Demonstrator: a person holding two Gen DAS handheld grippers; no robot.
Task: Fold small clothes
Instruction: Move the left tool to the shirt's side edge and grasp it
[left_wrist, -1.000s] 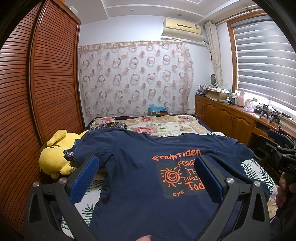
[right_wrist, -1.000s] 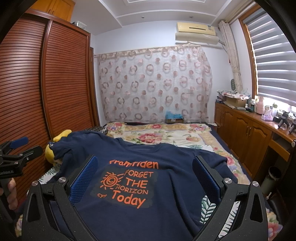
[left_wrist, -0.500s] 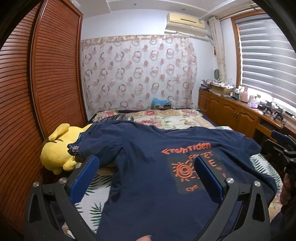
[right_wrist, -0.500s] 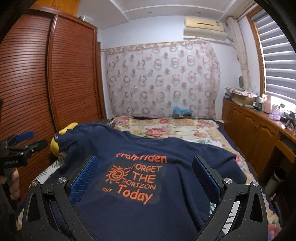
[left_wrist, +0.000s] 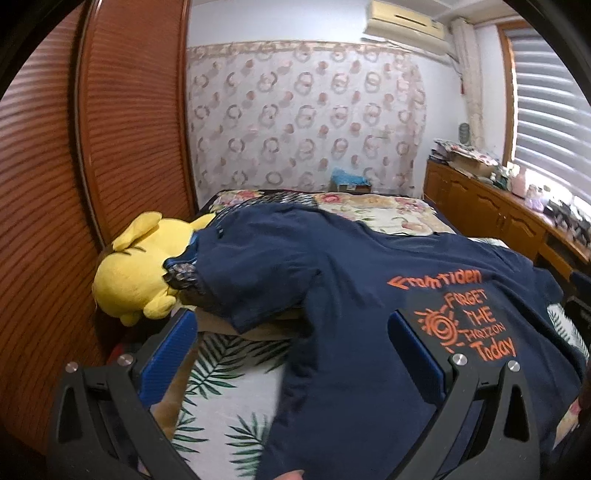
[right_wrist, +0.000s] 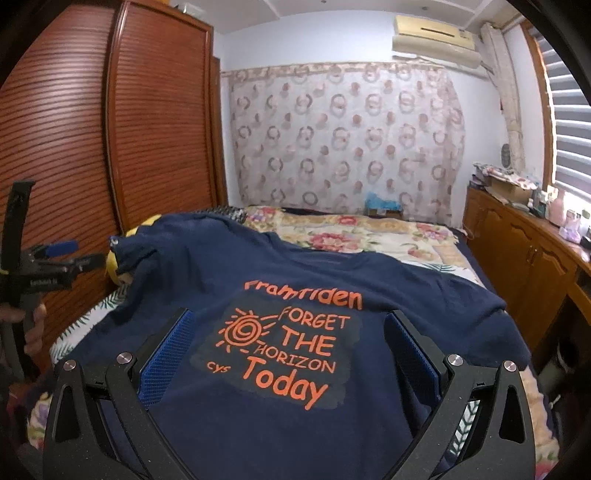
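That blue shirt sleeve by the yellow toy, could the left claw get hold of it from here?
Probably yes. The left claw is open, and the sleeve lies ahead of it, draped beside the yellow plush toy, with only bare leaf-print sheet between them.

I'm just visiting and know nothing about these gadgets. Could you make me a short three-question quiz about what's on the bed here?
1. True or false: both the left gripper and the right gripper are open and hold nothing.
2. What colour is the print on the navy T-shirt?
A green
B orange
C white
3. Which toy lies partly under the shirt's sleeve?

Key:
1. True
2. B
3. The yellow plush toy
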